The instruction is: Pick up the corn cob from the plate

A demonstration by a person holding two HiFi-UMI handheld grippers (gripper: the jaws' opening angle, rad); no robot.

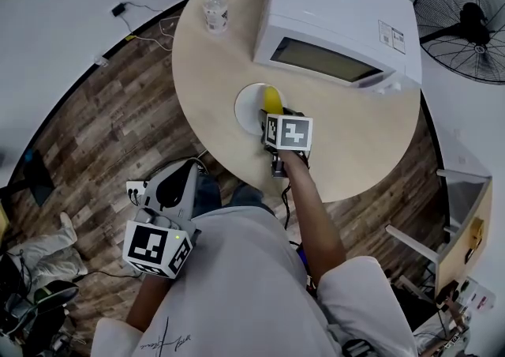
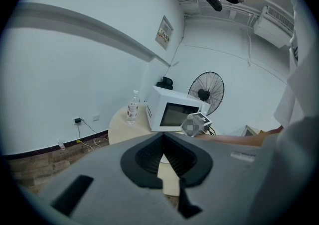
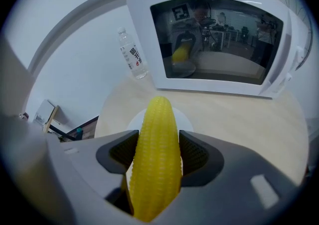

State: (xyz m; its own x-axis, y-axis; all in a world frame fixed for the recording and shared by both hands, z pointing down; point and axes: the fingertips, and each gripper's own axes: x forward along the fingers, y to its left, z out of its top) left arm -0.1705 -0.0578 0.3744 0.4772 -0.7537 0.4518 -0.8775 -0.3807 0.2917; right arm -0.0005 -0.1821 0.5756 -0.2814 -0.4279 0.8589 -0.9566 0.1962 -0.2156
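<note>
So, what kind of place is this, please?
Probably an office break corner or a test room: a white microwave oven and a clear plastic water bottle on a round pale wooden table, beside a black standing fan.

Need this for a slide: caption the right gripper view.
Right claw shut on the corn cob, white plate and microwave beyond.
</note>
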